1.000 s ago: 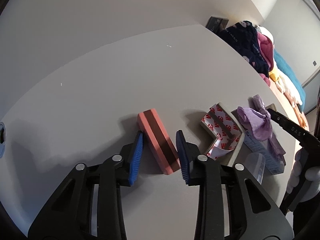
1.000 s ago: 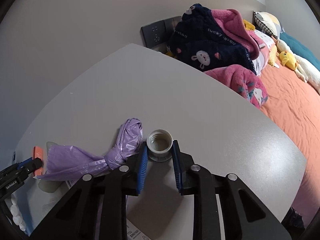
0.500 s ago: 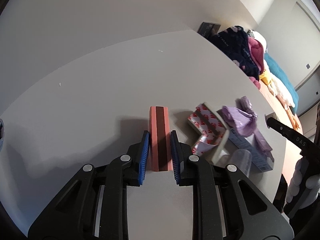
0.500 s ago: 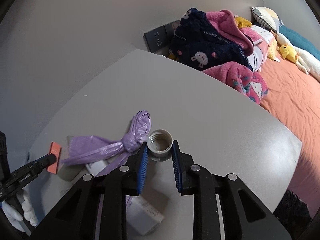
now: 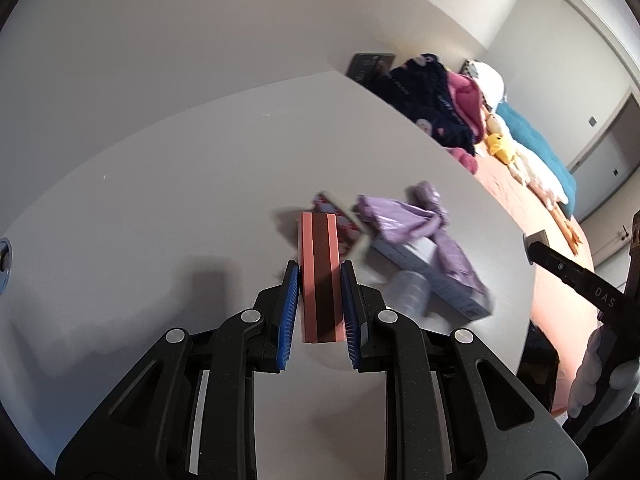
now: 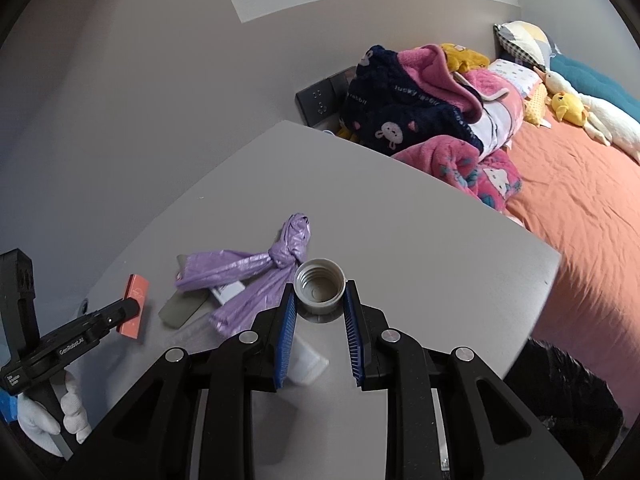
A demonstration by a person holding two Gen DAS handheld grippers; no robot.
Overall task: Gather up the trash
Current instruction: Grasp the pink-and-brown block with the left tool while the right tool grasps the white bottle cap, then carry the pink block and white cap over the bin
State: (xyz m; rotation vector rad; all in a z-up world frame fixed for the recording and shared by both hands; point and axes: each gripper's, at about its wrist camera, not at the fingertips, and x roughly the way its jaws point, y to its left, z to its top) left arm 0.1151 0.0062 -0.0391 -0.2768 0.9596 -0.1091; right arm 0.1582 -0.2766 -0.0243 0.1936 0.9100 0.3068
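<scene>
Here, through the left wrist camera, we hold the left hand-held gripper (image 5: 319, 298) clamped on a pink-and-brown block (image 5: 321, 276), which looks raised clear of the grey table (image 5: 180, 184). Just beyond it lie a red-patterned card (image 5: 340, 216), a knotted purple bag (image 5: 408, 216), a pale box (image 5: 440, 276) and a blurred clear plastic piece (image 5: 408, 292), all crowded near the table's right edge. To the block's left the table offers open room as far as the wall.

Next, through the right wrist camera, our right hand-held gripper (image 6: 320, 304) sits narrowly parted around a grey screw cap (image 6: 319, 286); we cannot tell whether the blue pads truly touch it, though it appears lifted above the table (image 6: 400, 216). The purple bag (image 6: 256, 268) lies just left of the cap. A black bin bag (image 6: 560, 384) shows below the table's near right corner, beside the orange bed (image 6: 580, 208).

We judge collection as barely begun: two pieces in hand, none visibly binned, and the pile left to clear.
</scene>
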